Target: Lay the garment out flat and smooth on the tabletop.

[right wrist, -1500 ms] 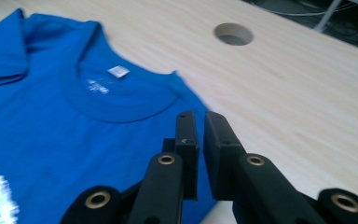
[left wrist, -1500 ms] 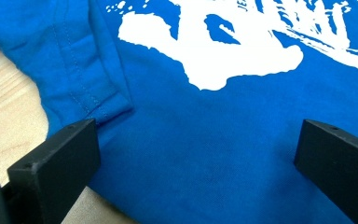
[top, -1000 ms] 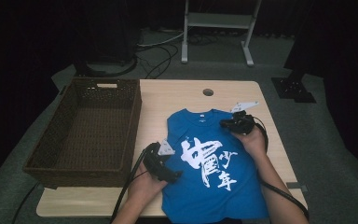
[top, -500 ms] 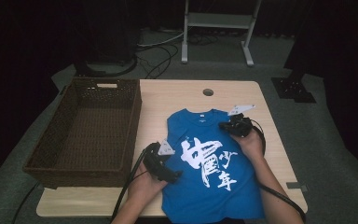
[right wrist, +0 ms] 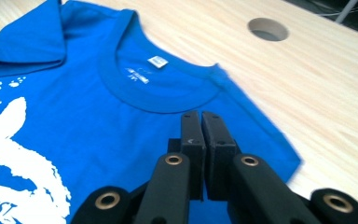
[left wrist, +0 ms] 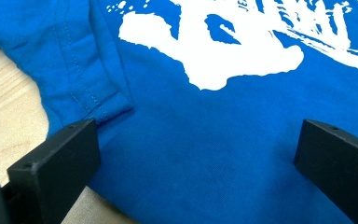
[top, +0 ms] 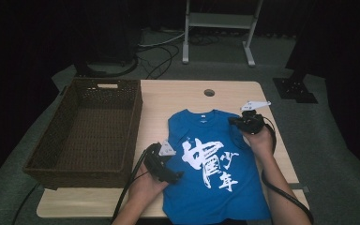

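Flanking the blue shirt (top: 215, 173), left tongs (top: 165, 165) gape, right tongs (top: 236, 123) pinched together, wicker basket (top: 86, 133) alongside.

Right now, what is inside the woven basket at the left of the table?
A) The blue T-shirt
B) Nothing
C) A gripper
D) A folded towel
B: the high view shows the bare bottom of the woven basket, while the blue T-shirt lies flat on the table beside it.

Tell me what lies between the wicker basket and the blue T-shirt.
Bare wooden tabletop, seen in the high view; nearer the person, the left tongs sit in that gap at the blue T-shirt edge, beside the wicker basket.
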Motion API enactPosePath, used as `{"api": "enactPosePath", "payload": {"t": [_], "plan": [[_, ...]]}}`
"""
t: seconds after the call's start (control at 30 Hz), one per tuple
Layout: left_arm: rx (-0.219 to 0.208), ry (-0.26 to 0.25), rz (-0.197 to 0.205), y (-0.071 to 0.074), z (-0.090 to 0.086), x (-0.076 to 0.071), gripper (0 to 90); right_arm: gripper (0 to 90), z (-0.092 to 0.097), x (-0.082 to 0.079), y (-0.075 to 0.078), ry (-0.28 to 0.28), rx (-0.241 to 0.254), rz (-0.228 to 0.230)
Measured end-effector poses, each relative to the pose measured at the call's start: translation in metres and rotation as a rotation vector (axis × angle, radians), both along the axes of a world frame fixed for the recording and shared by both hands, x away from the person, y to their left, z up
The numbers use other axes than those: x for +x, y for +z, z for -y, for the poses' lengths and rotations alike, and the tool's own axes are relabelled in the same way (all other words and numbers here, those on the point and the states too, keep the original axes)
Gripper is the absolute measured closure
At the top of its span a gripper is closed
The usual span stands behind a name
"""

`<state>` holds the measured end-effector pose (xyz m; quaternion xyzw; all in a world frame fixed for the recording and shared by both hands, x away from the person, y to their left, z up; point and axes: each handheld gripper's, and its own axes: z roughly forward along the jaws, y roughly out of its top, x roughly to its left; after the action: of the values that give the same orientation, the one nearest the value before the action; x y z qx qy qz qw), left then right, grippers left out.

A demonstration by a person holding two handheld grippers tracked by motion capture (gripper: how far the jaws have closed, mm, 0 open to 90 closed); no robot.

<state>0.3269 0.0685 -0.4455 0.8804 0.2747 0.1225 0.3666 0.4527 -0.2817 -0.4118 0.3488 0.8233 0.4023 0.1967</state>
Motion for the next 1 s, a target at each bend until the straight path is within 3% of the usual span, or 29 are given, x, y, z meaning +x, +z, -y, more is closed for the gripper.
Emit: {"api": "enactPosePath", "payload": {"t": [0.47,1.0], "plan": [[0.002,-0.001,0.0,0.0,0.0,0.0,0.0,88.1,0.029,0.004,0.014,-0.063,0.012,0.023],[0.0,0.0,0.0,0.0,0.0,0.0,0.0,88.1,0.051,0.008,0.016,-0.121,0.013,0.023]]}}
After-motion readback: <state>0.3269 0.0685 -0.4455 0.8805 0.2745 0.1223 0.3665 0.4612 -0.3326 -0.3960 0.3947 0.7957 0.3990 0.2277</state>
